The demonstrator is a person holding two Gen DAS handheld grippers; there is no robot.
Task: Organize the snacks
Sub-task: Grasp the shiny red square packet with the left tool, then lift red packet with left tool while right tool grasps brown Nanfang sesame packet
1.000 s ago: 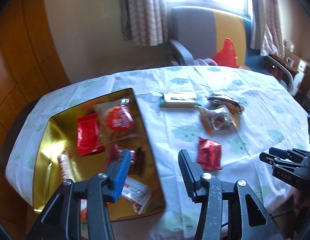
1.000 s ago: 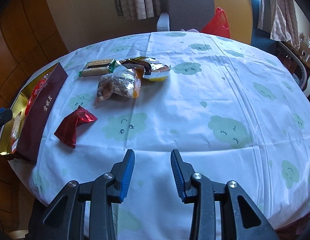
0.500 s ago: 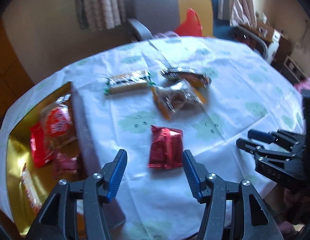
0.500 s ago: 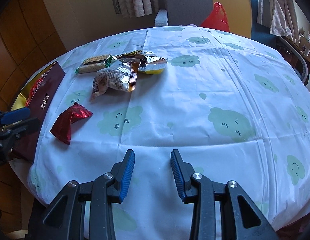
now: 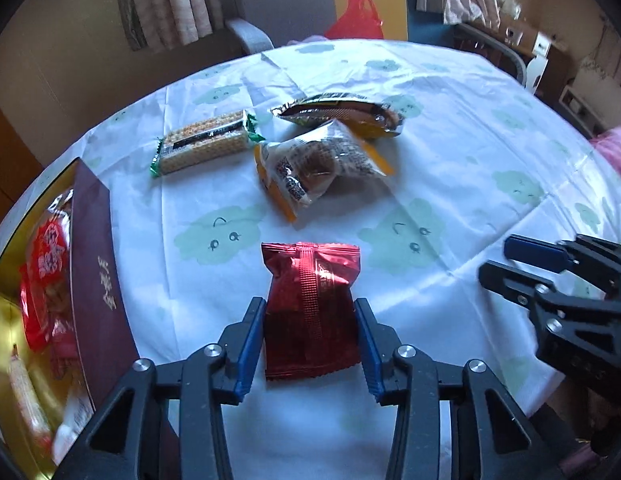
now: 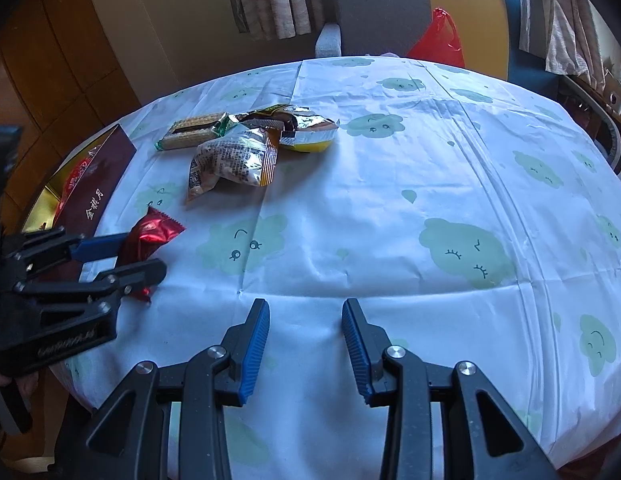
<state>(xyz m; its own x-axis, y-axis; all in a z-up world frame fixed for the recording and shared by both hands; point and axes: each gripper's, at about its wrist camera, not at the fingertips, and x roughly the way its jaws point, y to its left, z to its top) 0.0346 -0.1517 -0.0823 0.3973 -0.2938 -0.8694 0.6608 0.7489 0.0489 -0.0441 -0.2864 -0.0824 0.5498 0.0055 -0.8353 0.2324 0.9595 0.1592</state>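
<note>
A red foil snack packet [image 5: 308, 272] lies flat on the cloud-print tablecloth [image 5: 450, 152]. My left gripper [image 5: 309, 304] straddles it, one blue pad along each long side; the jaws are closing and the packet looks unsqueezed. The right wrist view shows the same: left gripper [image 6: 144, 254] around the red packet [image 6: 154, 232]. My right gripper [image 6: 306, 304] hovers open over bare cloth near the table's front edge, nothing between its fingers; it also shows as the right gripper [image 5: 496, 258] in the left wrist view. The gold box [image 5: 96, 280] with a maroon wall holds several snacks at left.
Beyond the red packet lie a wafer pack [image 5: 204, 146], a clear bag with orange edges [image 5: 318, 164] and a dark-and-yellow packet [image 5: 342, 114]. A grey and yellow chair with a red plastic bag [image 5: 354, 20] stands behind the table. The table edge runs close below both grippers.
My left gripper has swung right from above the gold box and dropped onto the red packet, which now sits between its pads. The right gripper has stayed still.
</note>
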